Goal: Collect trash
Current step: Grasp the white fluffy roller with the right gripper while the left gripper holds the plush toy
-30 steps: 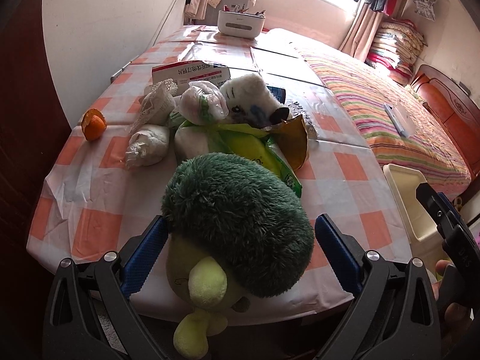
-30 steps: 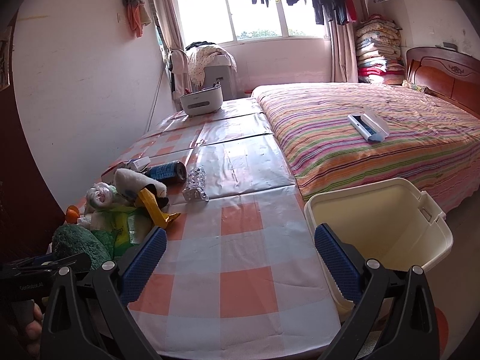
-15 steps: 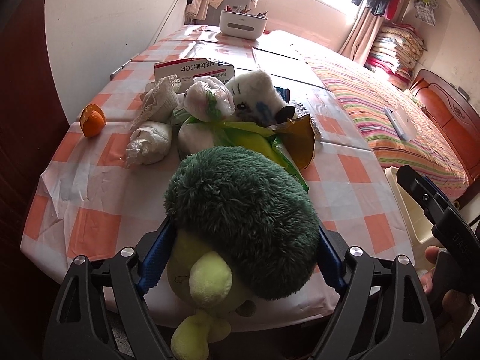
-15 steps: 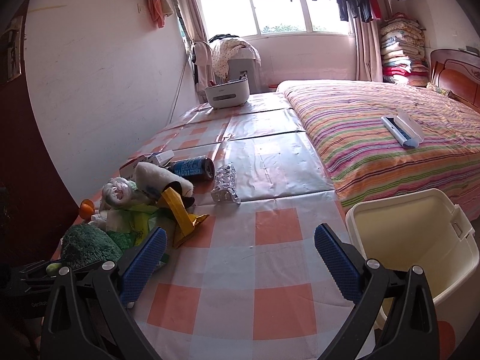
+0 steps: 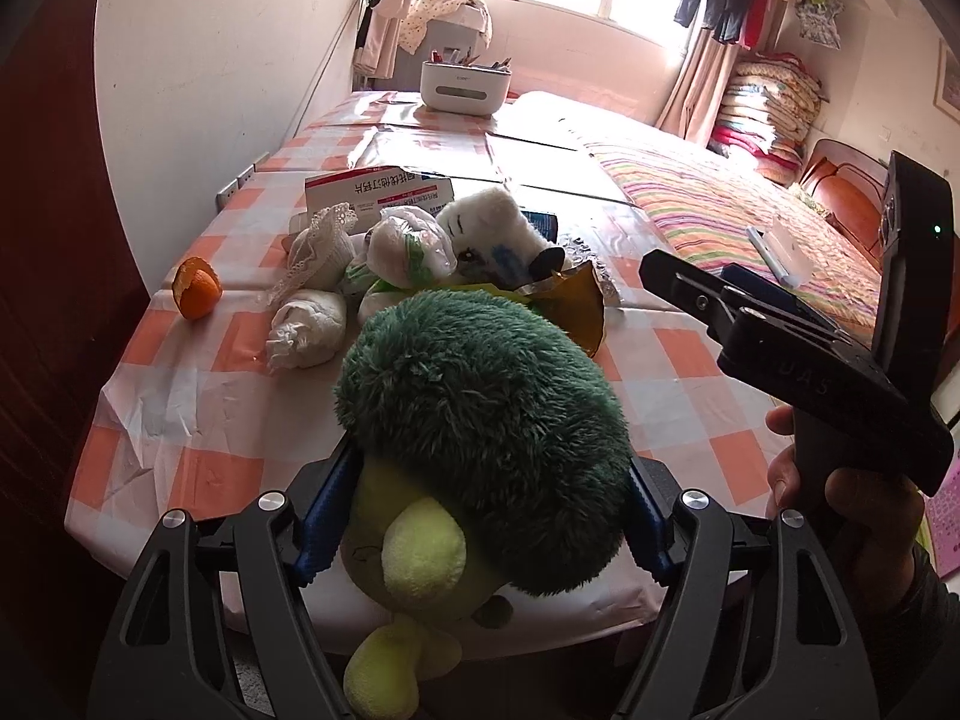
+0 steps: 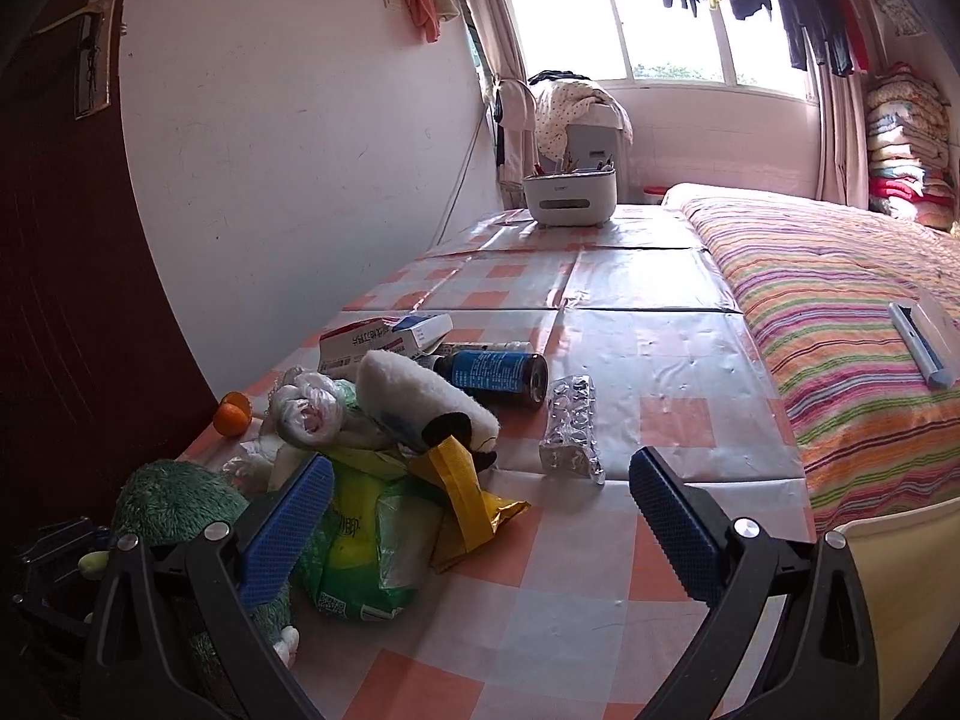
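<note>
Nearest to you, your left claw (image 5: 480,516) is closed on the green plush toy (image 5: 480,420); the blue pads press into its fuzzy sides at the near edge of the worktop (image 5: 690,372). The toy is soft and light, so it gives under the pads. I think it is not trash, so take care where you put it.

Your right claw (image 6: 474,516) is wide open and holds nothing. It hovers above the checked cloth, with its left finger just over the green and white packet (image 6: 366,552). This packet looks like thin plastic film, light and crinkly, maybe slippery. Pinch it at a folded edge, not at the flat face. Touching it is the yellow wrapper (image 6: 468,492), which is stiffer and stands up a little, so its raised flap is a good place to hold.

A little farther, the white plush toy (image 6: 420,396) lies on the pile, and the knotted plastic bag (image 6: 306,408) sits beside it. The crumpled tissue (image 5: 306,330) is very light and will compress. The blister pack (image 6: 570,426) lies flat and apart from the pile; it is thin, so take it from its edge. Behind it, the dark can (image 6: 498,372) lies on its side and can roll away. The orange peel (image 5: 195,291) is near the wall side. The medicine box (image 6: 372,339) is the farthest.

The cream bin (image 6: 900,600) is at your right, beside the worktop.
</note>
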A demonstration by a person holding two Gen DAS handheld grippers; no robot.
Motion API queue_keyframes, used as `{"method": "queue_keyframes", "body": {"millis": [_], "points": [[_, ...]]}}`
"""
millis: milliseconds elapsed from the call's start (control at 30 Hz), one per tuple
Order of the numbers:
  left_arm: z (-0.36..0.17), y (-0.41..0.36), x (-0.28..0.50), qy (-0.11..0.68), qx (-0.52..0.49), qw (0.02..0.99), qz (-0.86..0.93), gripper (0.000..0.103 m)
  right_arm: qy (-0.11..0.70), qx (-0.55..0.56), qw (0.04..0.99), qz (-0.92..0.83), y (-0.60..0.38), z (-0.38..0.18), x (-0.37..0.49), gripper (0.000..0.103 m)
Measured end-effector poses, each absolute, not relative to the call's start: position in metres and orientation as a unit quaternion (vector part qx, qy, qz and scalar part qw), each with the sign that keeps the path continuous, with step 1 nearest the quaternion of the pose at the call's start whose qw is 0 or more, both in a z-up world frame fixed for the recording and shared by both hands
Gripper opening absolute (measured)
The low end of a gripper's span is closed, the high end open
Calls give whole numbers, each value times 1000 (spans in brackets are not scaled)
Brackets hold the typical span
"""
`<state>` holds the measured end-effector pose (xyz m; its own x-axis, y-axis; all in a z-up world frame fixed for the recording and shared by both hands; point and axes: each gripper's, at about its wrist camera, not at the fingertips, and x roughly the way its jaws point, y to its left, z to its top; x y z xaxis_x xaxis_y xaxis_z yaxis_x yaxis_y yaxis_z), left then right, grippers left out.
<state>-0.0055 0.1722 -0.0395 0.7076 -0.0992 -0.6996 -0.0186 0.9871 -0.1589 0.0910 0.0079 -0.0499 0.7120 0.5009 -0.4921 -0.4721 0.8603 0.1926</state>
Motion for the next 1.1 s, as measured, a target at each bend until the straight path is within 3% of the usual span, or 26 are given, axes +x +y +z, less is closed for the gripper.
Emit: {"method": "queue_keyframes", "body": {"millis": [500, 900, 967, 1100], "points": [[-33, 178, -11, 376, -88, 922, -23, 74, 293, -109, 889, 335, 79, -66, 154, 96], [-29, 180, -9, 373, -91, 923, -24, 74, 313, -139, 872, 349, 99, -80, 177, 94], [-28, 178, -9, 373, -90, 923, -24, 74, 319, -141, 869, 350, 100, -83, 178, 77], [-28, 176, -9, 374, -89, 923, -26, 74, 339, -134, 861, 355, 100, -90, 185, 63]]}}
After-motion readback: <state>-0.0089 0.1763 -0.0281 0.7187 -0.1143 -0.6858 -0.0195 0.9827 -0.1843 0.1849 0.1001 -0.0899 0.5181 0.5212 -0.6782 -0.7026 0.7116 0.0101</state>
